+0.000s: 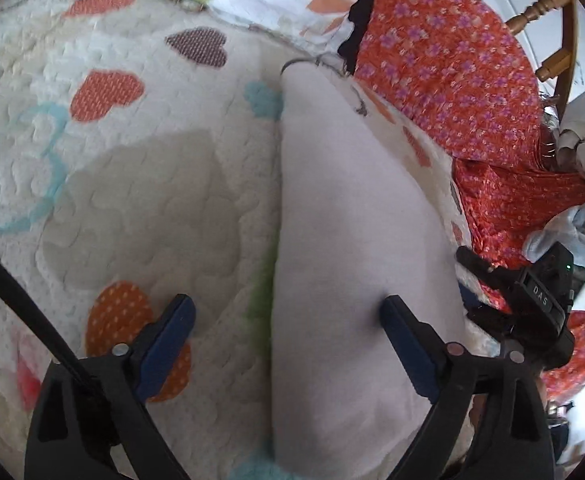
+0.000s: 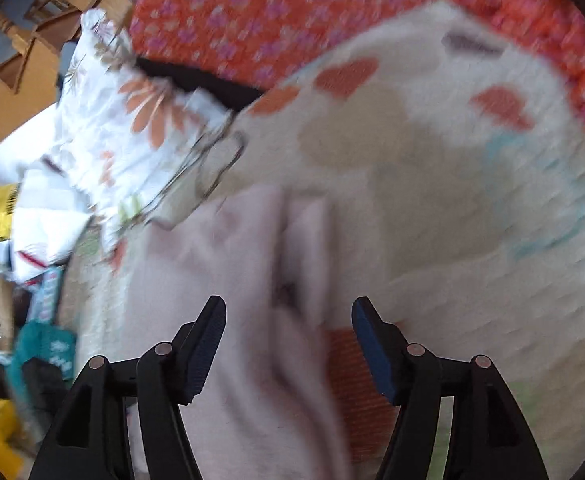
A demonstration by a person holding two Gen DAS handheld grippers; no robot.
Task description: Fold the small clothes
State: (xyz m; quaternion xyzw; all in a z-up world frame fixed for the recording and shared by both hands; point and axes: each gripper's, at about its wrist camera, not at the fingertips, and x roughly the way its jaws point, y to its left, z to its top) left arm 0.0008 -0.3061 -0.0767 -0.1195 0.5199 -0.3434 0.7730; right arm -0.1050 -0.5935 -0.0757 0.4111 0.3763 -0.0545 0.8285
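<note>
A small pale pink garment [image 1: 352, 220] lies folded lengthwise on a white quilt with coloured hearts [image 1: 132, 184]. My left gripper [image 1: 288, 312] is open just above it, its right finger [image 1: 404, 340] over the cloth and its left finger over the quilt. The other gripper's black body [image 1: 532, 300] shows at the garment's right edge. In the blurred right wrist view the pink garment [image 2: 252, 320] lies bunched with folds under my open right gripper [image 2: 288, 320], which holds nothing.
An orange floral cloth [image 1: 452, 60] lies along the far right of the quilt [image 2: 452, 184], also in the right wrist view [image 2: 272, 12]. A white flowered fabric [image 2: 124, 128] lies beside it. A wooden chair [image 1: 552, 40] stands behind. Crumpled pale clothes [image 1: 580, 216] sit at the right.
</note>
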